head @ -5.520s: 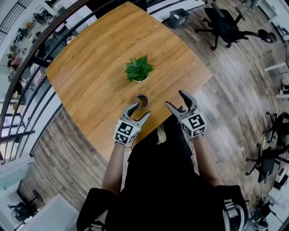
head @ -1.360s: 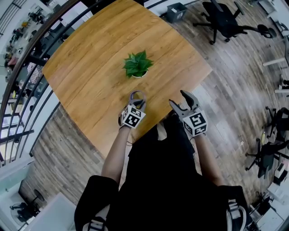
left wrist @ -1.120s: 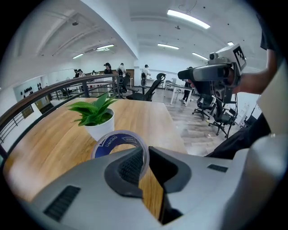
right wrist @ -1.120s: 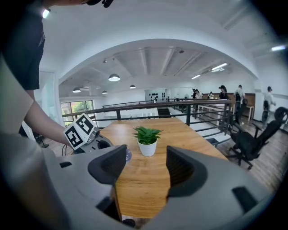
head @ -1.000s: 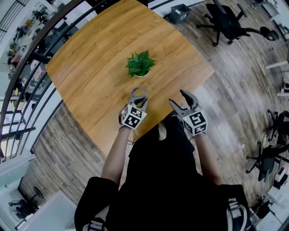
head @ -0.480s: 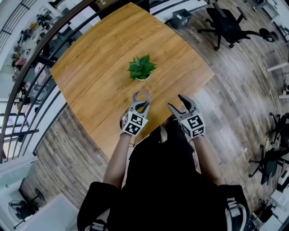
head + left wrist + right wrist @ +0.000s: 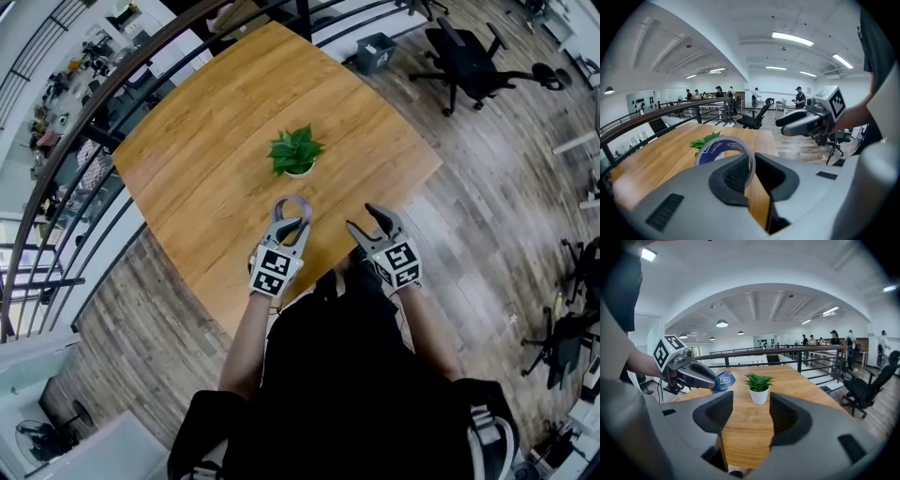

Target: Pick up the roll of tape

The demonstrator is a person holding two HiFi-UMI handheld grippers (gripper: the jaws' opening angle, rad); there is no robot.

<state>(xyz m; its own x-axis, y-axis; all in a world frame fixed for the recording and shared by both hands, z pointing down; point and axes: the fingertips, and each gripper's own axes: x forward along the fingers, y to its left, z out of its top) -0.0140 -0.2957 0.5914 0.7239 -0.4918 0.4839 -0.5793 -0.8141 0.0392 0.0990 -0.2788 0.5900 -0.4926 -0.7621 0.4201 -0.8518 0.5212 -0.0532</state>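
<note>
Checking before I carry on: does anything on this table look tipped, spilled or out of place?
Nothing stands out. The plant stands upright on the table, and the roll of tape is clamped in the left tool, clear of the tabletop.

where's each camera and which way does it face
Head view: on the person's head, steeply down at the wooden table; forearms, torso, left claw, right claw show.
Left gripper view: on the left claw, along jaws shut on the tape roll; right claw shows.
Right gripper view: on the right claw, toward the potted plant through open, empty jaws that just closed slightly; left claw shows.
Gripper views share: potted plant, tape roll.
</note>
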